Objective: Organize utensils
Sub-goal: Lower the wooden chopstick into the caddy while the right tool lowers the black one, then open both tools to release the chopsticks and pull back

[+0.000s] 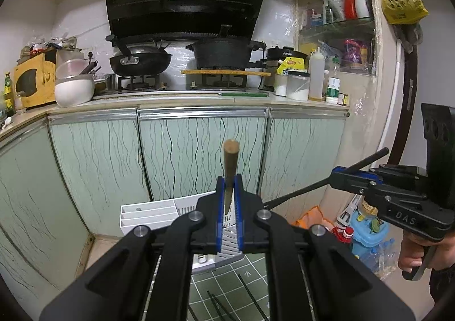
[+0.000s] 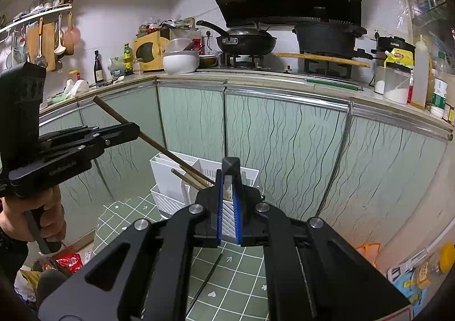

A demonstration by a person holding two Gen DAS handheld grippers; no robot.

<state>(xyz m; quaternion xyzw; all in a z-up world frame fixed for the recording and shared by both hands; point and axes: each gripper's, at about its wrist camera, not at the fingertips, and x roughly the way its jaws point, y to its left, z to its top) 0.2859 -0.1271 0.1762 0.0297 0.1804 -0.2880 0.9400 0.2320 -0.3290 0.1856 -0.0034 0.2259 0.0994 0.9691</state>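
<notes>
On the green tiled floor [image 2: 244, 264] nearest the cameras lay loose black chopsticks [image 1: 251, 296]. Above them the left tool [image 1: 229, 178] was clamped on a brown wooden chopstick [image 1: 231, 156] that slanted up out of its blue pads, and the right tool [image 2: 229, 176] was clamped on a black chopstick [image 1: 366, 161], which slanted from upper right to lower left across the left view. Beyond both tools stood a white utensil caddy [image 2: 167, 173] on the floor, holding other brown chopsticks [image 2: 187, 177], against the pale green cabinet doors [image 1: 182, 156]. Farther back, the tabletop [image 1: 182, 99] carried a stove with a black pan [image 1: 140, 60].
</notes>
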